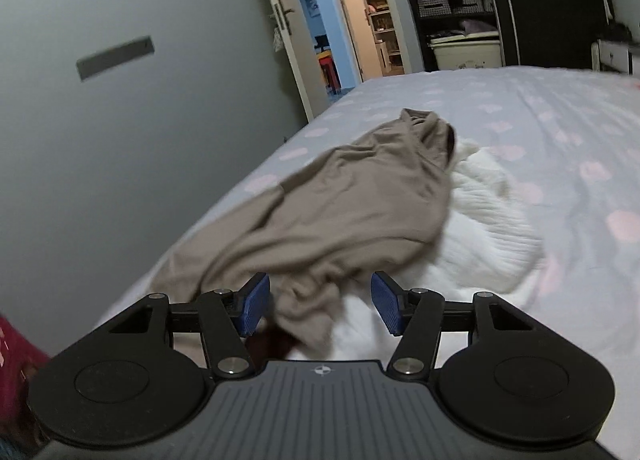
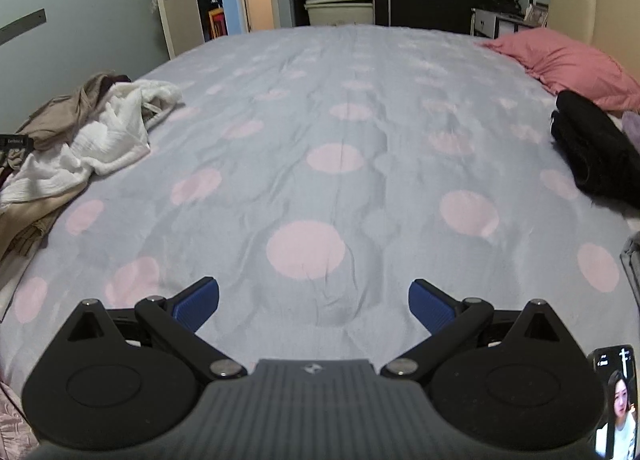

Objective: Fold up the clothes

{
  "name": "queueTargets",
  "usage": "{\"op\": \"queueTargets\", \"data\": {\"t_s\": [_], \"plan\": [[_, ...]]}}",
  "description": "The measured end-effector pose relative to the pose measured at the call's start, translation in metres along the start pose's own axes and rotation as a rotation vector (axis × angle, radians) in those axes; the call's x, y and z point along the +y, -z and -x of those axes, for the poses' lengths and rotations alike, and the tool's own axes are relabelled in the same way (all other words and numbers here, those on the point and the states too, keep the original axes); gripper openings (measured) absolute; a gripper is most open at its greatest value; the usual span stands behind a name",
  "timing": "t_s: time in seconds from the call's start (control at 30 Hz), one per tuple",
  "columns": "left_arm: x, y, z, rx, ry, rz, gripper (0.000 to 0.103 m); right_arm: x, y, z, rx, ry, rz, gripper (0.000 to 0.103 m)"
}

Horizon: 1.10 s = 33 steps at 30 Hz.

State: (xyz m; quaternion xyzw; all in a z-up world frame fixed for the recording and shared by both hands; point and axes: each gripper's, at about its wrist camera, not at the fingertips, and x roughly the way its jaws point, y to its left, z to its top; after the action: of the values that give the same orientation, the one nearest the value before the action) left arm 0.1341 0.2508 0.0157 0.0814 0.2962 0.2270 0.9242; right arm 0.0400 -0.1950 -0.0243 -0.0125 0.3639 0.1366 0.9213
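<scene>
The left gripper (image 1: 320, 302) hangs with jaws apart over the beige garment (image 1: 340, 200), heaped mid-frame on a white knit (image 1: 484, 236). It should pinch one hem only. The right gripper (image 2: 314, 306) gapes empty at lower centre over the bedspread (image 2: 360, 108).

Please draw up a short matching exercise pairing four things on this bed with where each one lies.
1. beige jersey top
2. white ribbed knit garment
3. pink pillow
4. black folded garment

a. by the cream headboard
b. right side of the bed, in front of the pillow
c. draped over the white knit
d. under the beige top

Pairs: 1-c, 2-d, 3-a, 4-b
</scene>
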Motion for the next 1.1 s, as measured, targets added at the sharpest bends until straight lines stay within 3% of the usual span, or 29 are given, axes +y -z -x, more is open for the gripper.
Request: {"op": "queueTargets", "data": {"t_s": [0.07,0.17,0.27,0.53,0.67,0.8,0.93,1.1], "plan": [[-0.001,-0.004,0.004,-0.020,0.017,-0.007,0.053,0.002,0.000,-0.003,0.005,0.008,0.007,0.102],[-0.002,-0.010,0.010,-0.049,0.043,-0.018,0.027,0.004,-0.002,-0.006,0.009,0.013,0.019,0.102],[-0.003,-0.016,0.016,-0.079,0.068,-0.028,0.008,0.005,-0.002,-0.007,0.007,0.013,0.026,0.102],[-0.006,-0.033,0.033,-0.160,0.138,-0.056,0.004,0.007,0.000,0.003,-0.018,-0.016,0.016,0.102],[-0.013,-0.045,0.080,-0.223,0.218,-0.067,0.004,0.007,0.000,0.018,-0.060,-0.030,0.008,0.102],[-0.034,-0.054,0.132,-0.279,0.337,-0.120,0.004,0.006,-0.003,0.035,-0.108,-0.046,-0.005,0.102],[-0.059,-0.071,0.189,-0.300,0.521,-0.118,0.004,0.002,-0.006,0.057,-0.150,-0.035,-0.002,0.102],[-0.076,-0.097,0.263,-0.393,0.787,-0.090,0.003,-0.015,-0.011,0.084,-0.198,-0.011,-0.026,0.102]]}}
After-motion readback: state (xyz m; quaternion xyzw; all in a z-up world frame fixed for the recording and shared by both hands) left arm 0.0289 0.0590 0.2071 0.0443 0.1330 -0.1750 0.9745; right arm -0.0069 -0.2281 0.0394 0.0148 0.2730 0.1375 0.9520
